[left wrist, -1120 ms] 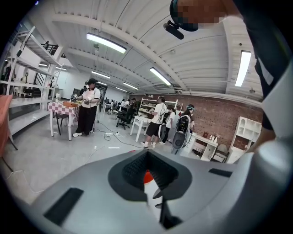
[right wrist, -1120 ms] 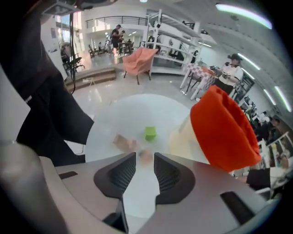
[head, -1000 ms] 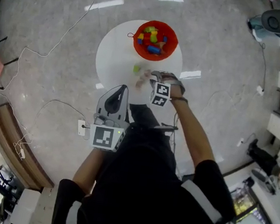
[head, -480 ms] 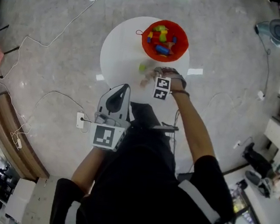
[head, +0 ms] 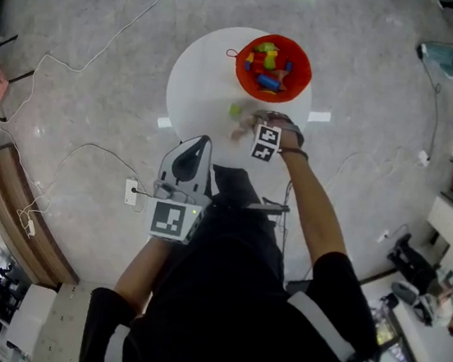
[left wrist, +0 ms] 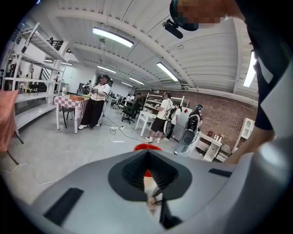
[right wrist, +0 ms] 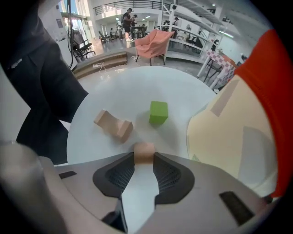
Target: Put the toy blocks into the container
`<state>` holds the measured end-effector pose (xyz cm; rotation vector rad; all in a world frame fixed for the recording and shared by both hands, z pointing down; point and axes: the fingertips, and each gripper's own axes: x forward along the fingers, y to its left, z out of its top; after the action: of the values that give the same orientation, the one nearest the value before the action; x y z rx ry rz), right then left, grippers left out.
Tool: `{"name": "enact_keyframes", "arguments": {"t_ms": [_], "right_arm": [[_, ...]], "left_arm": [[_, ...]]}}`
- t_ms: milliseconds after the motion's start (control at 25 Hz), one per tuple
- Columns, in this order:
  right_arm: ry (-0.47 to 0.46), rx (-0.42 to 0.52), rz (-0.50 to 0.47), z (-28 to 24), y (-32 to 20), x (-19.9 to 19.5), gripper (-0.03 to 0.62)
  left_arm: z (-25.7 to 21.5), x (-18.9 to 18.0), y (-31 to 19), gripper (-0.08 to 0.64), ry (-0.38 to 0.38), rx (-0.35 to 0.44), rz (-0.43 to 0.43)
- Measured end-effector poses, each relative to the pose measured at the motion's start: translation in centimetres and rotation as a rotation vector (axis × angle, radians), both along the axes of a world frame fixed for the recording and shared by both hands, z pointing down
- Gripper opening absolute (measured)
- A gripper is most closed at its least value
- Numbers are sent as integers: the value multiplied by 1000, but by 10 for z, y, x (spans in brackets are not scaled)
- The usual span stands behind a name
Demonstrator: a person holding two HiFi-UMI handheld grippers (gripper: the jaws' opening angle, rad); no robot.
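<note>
Small tan wooden block: lower centre of the right gripper view, on white round table. We judge it light, rigid, best pinched across flat sides. Right gripper: jaws just opening wide, straddling it, unclamped. Left gripper: nearly closed, empty.

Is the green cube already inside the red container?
No, the green cube lies on the white table, outside the red container.
</note>
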<state>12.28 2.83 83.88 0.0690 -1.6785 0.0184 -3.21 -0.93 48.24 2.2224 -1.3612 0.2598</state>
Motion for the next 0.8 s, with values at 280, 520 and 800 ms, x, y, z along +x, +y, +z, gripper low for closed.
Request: {"name": "enact_keyframes", "arguments": {"t_ms": [280,520,800], "right_arm": [[-101,5,234,-24,9,2,124],[-237,97,356,-87,2,-11,124],[-556,165,610,-190,-31,-33,124]], "left_arm": [[-7,4,-3,-8,2,24,21],[-16,10,-8,-8,4,58,45],[-27,8,-18,-8,-37,107,79]]}}
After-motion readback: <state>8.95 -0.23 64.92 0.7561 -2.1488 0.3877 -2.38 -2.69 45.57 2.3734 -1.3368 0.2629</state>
